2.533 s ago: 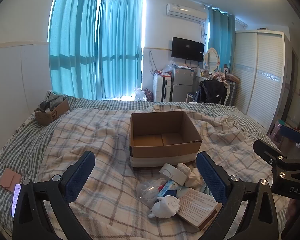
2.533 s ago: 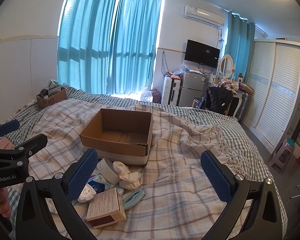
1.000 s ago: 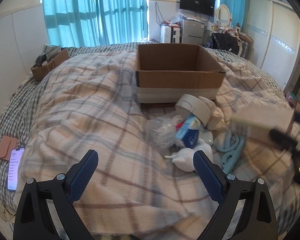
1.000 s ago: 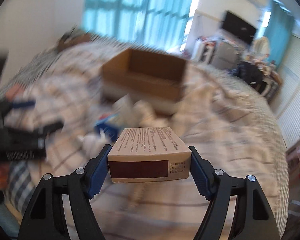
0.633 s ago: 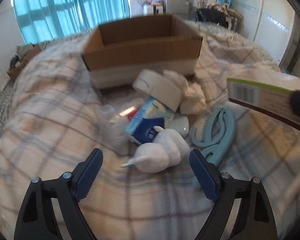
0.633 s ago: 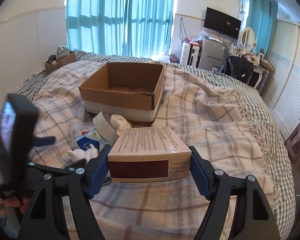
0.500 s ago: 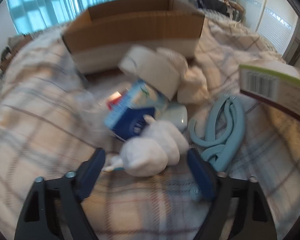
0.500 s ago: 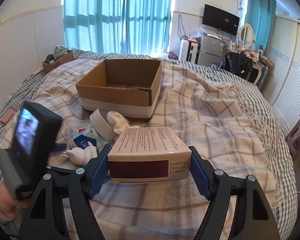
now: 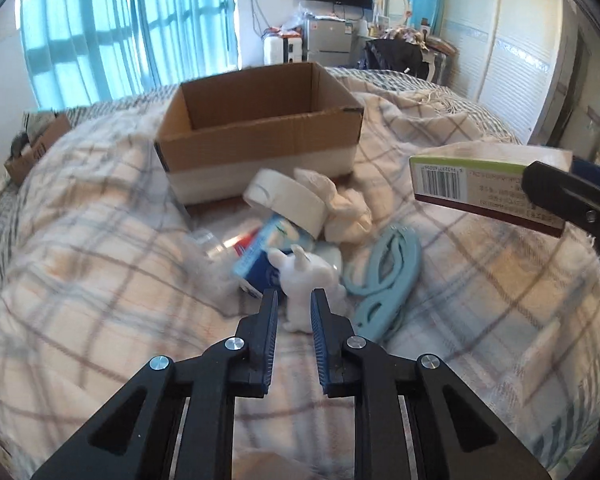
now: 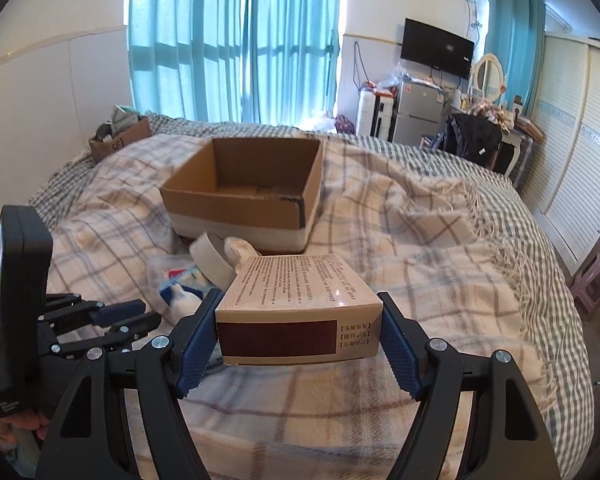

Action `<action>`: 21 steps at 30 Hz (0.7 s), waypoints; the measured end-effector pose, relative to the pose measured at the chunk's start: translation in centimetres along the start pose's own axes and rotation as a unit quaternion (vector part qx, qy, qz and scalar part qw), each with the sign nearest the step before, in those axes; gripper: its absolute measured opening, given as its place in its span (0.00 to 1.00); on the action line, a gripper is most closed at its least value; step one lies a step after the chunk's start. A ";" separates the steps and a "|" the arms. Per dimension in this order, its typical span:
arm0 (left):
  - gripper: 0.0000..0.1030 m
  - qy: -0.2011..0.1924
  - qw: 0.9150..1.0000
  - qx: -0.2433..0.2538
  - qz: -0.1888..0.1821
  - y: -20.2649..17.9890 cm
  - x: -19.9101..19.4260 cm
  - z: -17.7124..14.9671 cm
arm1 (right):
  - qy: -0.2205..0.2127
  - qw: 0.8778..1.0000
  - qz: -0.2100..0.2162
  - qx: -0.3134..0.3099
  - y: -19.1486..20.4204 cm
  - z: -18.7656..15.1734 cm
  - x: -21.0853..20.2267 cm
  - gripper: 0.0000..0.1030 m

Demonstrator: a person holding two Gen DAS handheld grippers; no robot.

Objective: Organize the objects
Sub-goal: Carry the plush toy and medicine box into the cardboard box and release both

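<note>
On the plaid-covered bed (image 10: 420, 248), an open cardboard box (image 10: 244, 196) stood behind a small pile holding a tape roll (image 9: 286, 200), a blue hanger (image 9: 388, 276) and a white rabbit figure (image 9: 308, 280). The right tongs (image 10: 298, 334) were clamped on a beige carton (image 10: 296, 308), held above the bedding. The left tongs (image 9: 291, 312) were nearly together around the rabbit figure's base.

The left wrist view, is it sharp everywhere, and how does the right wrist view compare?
Left wrist view: the plaid blanket at the left and the clear bag beside the white figurine are smeared; the cardboard box is fairly crisp. Right wrist view: sharp overall, with small glare on the held carton; both views bend straight lines near the edges.
</note>
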State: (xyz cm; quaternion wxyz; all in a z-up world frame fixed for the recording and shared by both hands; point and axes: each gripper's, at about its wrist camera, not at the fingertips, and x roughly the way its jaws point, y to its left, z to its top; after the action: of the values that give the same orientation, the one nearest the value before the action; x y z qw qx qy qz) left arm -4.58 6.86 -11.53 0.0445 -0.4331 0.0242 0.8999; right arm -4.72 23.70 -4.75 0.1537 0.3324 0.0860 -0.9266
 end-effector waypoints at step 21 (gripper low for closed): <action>0.47 0.065 0.996 -0.051 -0.015 -0.4 7.5 1.1 | 0.028 0.998 0.036 0.033 -2.0 -0.6 3.9 0.72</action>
State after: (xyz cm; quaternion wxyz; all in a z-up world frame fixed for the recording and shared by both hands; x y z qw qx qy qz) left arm -10.08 7.84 -16.70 0.0346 -0.4927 -0.0252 0.8691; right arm -7.88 24.85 -7.63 0.1735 0.3663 0.0472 -0.9130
